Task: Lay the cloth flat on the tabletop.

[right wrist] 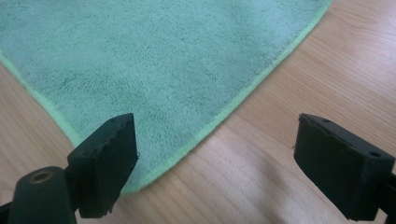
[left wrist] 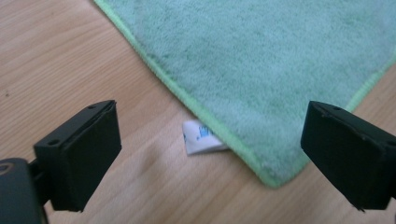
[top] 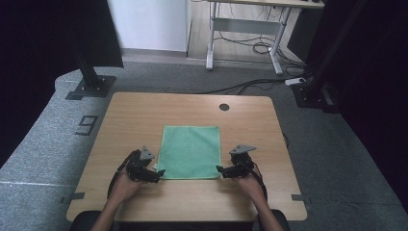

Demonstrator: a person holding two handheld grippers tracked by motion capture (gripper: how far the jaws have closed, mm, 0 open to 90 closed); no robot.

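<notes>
A square green terry cloth [top: 189,151] with a lighter green stitched hem lies flat in the middle of the light wooden table [top: 144,108], its near edge toward the person. A small white care label [left wrist: 201,137] sticks out from under the hem close to the near left corner. The left gripper [top: 158,173] sits at that corner; in the left gripper view its jaws stand wide apart with the corner between them, and they grip nothing. The right gripper [top: 220,170] sits at the near right corner, jaws likewise spread wide and empty, the cloth corner by one jaw. A hand holds each gripper from the near table edge.
</notes>
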